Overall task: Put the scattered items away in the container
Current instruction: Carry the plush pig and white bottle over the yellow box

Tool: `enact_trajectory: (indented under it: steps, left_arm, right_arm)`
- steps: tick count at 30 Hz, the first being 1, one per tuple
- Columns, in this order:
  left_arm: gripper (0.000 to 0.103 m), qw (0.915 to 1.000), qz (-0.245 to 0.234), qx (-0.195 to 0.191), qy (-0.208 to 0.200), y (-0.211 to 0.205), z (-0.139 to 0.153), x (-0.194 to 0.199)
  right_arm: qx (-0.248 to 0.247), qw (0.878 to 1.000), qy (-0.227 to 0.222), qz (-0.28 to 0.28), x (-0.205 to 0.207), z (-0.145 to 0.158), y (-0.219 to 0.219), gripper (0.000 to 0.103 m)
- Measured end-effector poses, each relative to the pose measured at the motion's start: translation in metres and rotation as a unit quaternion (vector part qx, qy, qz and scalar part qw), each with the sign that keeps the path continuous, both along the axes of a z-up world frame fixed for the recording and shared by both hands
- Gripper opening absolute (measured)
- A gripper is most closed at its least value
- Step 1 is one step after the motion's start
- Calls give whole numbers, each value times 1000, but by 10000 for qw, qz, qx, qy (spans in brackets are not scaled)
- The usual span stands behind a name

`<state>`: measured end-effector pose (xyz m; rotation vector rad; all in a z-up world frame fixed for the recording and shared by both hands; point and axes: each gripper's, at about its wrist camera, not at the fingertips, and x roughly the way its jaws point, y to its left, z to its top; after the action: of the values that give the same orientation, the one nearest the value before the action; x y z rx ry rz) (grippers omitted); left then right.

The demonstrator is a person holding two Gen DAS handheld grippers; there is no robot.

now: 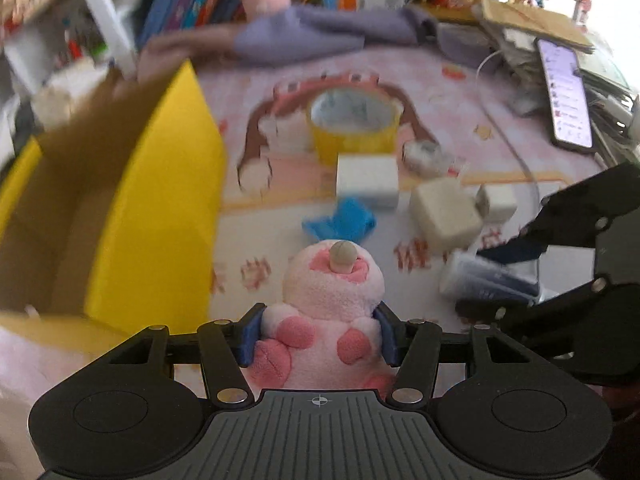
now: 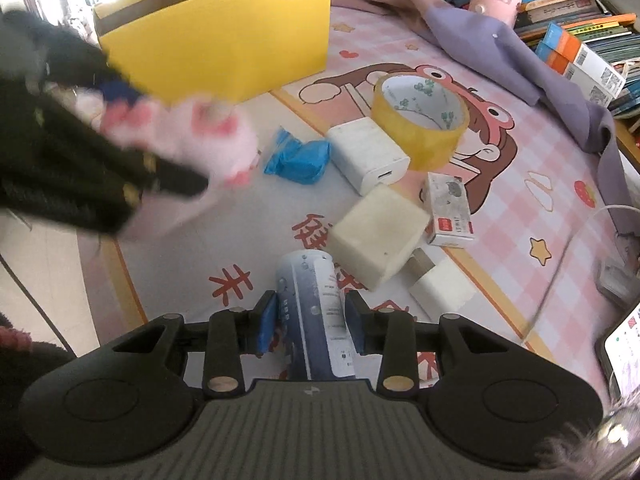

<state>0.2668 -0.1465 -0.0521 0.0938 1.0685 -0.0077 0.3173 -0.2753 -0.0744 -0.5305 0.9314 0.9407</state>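
Plush: a pink plush is being clamped between the blue pads of the left gripper, its head pointing forward; it is being held off the mat, not yet in the box.
Tube: a blue-and-white tube is lying between the fingers of the right gripper; the pads are being shown just beside its sides, and contact cannot be told for sure, so the grip is judged as closing or lightly closed.
Box: the yellow box is being seen ahead and to the left of the left gripper, open at the top; what is visible of its inside looks bare, so little or nothing is judged packed.
Left on the mat: ahead of the right gripper, a blue wrapper, a white charger, a tape roll, a cream block, a small carton and a small plug are being left loose.
Progress: early; two items are being handled, six are judged still to be gathered.
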Motion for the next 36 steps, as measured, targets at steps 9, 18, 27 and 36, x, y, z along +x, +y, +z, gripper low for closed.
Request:
enact_trajectory:
  steps: [9, 18, 27, 36]
  left_arm:
    - [80, 9999, -3, 29, -153, 0, -10, -13]
    - [64, 9999, -33, -4, -111, -3, -20, -13]
    - [63, 9968, -156, -234, -753, 9, 22, -28]
    - [63, 9897, -751, -621, -1050, 18, 34, -52]
  right_arm:
    - [-109, 9999, -85, 52, -3, 0, 4, 32]
    - [16, 10000, 69, -52, 2, -2, 7, 32]
    - [409, 9959, -211, -777, -8, 29, -8, 30]
    - [402, 9878, -651, -1357, -46, 54, -8, 30]
